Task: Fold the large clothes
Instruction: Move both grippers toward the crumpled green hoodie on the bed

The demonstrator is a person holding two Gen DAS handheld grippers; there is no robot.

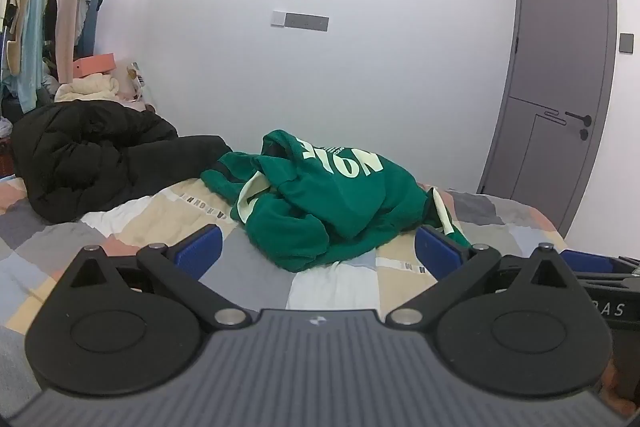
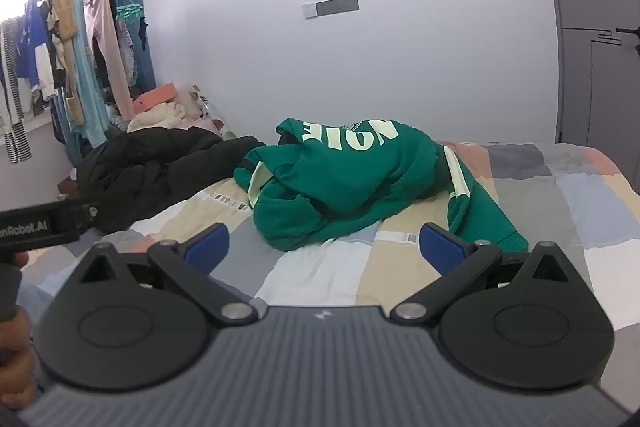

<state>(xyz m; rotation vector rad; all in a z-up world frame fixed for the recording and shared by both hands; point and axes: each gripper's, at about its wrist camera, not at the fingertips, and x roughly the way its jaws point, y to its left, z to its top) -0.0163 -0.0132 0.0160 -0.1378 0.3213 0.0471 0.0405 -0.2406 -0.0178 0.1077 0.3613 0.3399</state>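
Note:
A green sweatshirt (image 1: 332, 199) with pale lettering lies crumpled in a heap on the patchwork bed cover (image 1: 340, 287); it also shows in the right wrist view (image 2: 344, 183). My left gripper (image 1: 318, 251) is open and empty, just short of the heap's near edge. My right gripper (image 2: 326, 247) is open and empty, also just short of the heap, with a green sleeve (image 2: 480, 211) trailing by its right finger. The bed cover shows below it too (image 2: 320, 275).
A black puffer jacket (image 1: 92, 159) lies bunched at the bed's left; it also shows in the right wrist view (image 2: 152, 163). Hanging clothes (image 2: 80, 67) fill a rack at the far left. A grey door (image 1: 560, 87) stands at the right. The other gripper's body (image 2: 40, 227) is at left.

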